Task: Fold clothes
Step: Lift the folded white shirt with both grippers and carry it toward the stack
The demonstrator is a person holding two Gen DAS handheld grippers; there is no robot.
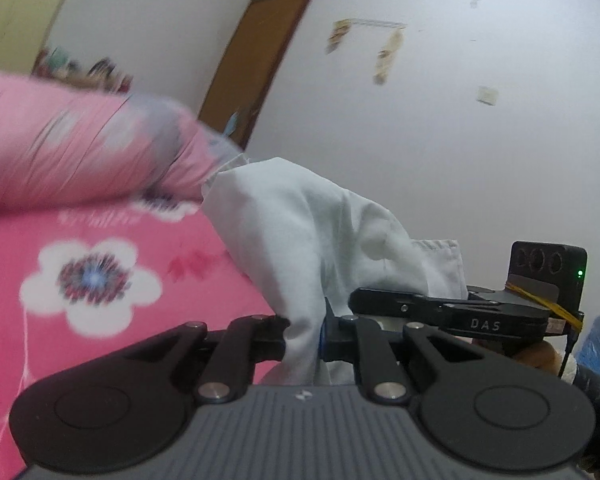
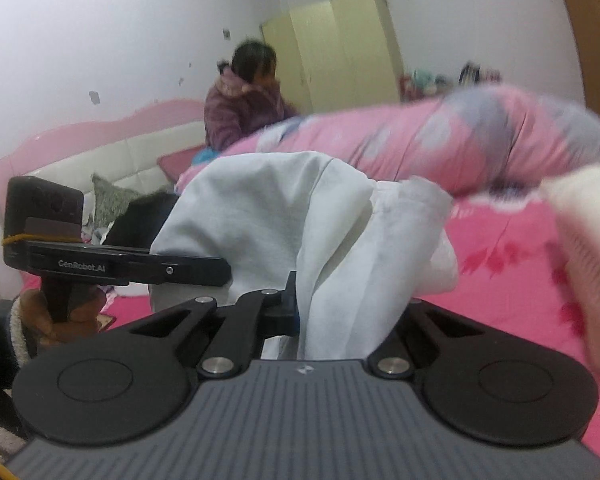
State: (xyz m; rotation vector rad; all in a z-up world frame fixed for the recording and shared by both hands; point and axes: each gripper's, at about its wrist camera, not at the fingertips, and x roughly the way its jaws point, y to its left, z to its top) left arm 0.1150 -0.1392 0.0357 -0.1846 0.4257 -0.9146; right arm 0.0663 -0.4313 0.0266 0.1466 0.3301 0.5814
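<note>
My left gripper (image 1: 305,336) and right gripper (image 2: 300,312) each have their fingers clamped on the pale cloth (image 1: 300,220), bunched and lifted above the pink floral bed (image 1: 100,272). Only my right view shows a seated person (image 2: 240,108) by the headboard (image 2: 100,148) and wardrobe (image 2: 340,48). Only my left shows the brown door (image 1: 256,64).

Two claws (image 1: 304,336), one white garment (image 1: 300,216), one rolled quilt (image 1: 80,148), one person (image 2: 240,104)

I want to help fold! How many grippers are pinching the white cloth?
2. The left gripper pinches the white cloth from below; the right gripper pinches the same cloth beside it. More cloth may hang hidden underneath.
</note>
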